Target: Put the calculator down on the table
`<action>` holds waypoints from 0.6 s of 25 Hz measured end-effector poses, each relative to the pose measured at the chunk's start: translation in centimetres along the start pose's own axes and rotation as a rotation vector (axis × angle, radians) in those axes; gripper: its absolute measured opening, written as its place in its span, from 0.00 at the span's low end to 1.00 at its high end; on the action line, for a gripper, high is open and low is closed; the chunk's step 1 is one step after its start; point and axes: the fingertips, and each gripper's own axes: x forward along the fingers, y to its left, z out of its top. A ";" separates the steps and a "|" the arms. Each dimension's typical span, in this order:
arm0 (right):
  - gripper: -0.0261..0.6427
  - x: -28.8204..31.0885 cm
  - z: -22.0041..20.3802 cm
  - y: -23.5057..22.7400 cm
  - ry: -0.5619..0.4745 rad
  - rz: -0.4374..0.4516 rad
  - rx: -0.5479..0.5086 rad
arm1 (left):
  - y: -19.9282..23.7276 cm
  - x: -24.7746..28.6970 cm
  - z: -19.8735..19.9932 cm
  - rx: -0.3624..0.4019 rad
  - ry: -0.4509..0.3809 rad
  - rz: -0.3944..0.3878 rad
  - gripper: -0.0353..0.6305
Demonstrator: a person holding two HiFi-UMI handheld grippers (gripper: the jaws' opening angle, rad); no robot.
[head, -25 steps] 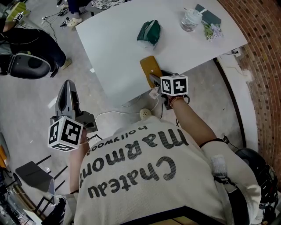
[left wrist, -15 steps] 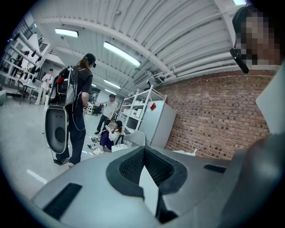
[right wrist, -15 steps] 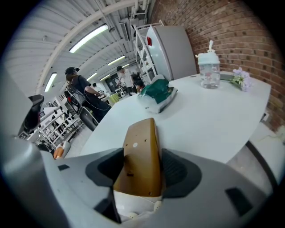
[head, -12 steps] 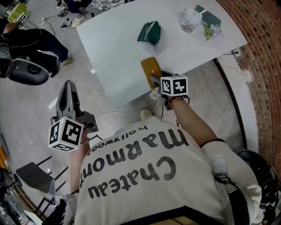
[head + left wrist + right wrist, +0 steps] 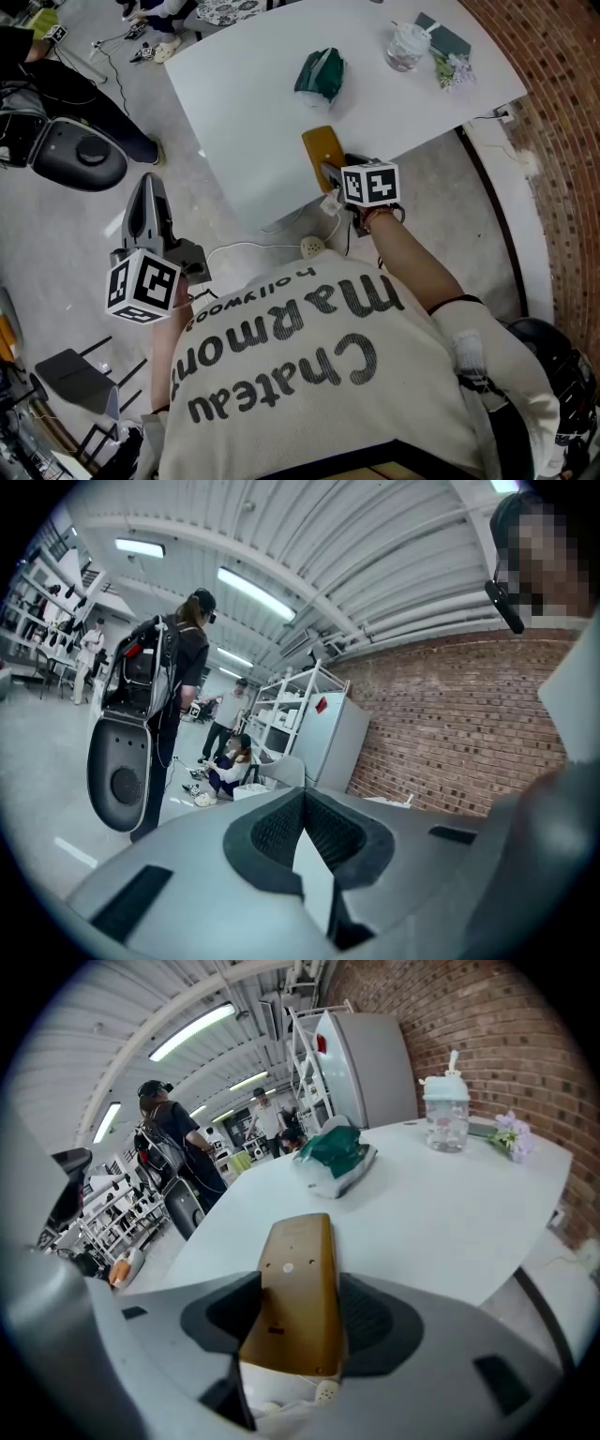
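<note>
Our right gripper (image 5: 295, 1326) pinches the calculator (image 5: 298, 1279), tan back upward, its far end reaching over the near edge of the table (image 5: 253, 103); we cannot tell whether it touches. Our left gripper (image 5: 302, 803) is pressed together on nothing, well aside over the floor (image 5: 75, 225)

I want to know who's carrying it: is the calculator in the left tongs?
No, the calculator is pinched in the right tongs; the left tongs hold nothing.
</note>
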 end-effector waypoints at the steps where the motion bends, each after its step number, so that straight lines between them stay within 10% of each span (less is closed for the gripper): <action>1: 0.44 0.0 0.0 0.0 0.001 -0.001 -0.001 | 0.0 0.0 0.0 0.001 -0.001 -0.001 0.06; 15: 0.44 -0.1 -0.2 0.2 -0.005 -0.006 -0.005 | 0.0 -0.6 0.2 0.004 -0.007 -0.003 0.06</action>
